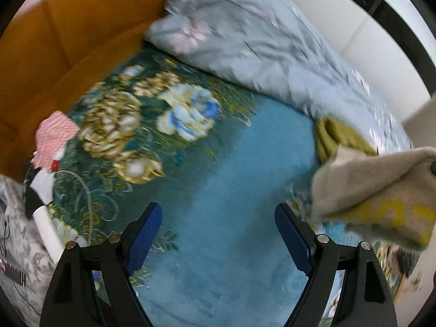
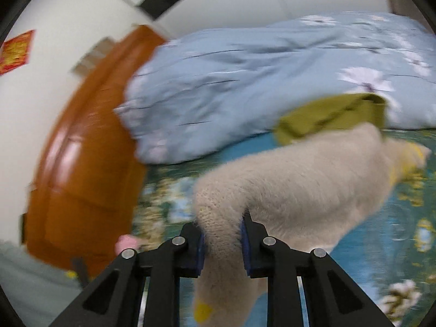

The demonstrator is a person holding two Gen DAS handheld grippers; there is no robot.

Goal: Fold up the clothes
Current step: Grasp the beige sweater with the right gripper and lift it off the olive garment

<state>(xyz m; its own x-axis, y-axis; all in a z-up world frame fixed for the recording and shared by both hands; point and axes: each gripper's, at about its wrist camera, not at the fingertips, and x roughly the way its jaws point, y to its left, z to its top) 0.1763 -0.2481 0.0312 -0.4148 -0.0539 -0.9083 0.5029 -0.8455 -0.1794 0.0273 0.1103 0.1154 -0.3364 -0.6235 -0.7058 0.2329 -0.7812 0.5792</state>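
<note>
A fuzzy beige sweater [image 2: 297,182] with yellow markings hangs lifted above the bed. My right gripper [image 2: 222,229] is shut on a bunched fold of it, the blue pads pressing the knit from both sides. In the left wrist view the same beige sweater [image 1: 381,190] dangles at the right edge, above the blanket. My left gripper [image 1: 218,218] stands open over the teal blanket, nothing between its blue pads [image 1: 147,234]. An olive-green garment [image 2: 327,114] lies against the quilt behind the sweater; the olive garment [image 1: 340,136] also shows in the left wrist view.
A teal floral blanket [image 1: 218,177] covers the bed. A pale blue flowered quilt [image 1: 259,41] is heaped at the far side. An orange wooden headboard [image 1: 68,27] rises on the left. A pink patterned cloth [image 1: 54,136] and a white tube [image 1: 46,218] lie at the left edge.
</note>
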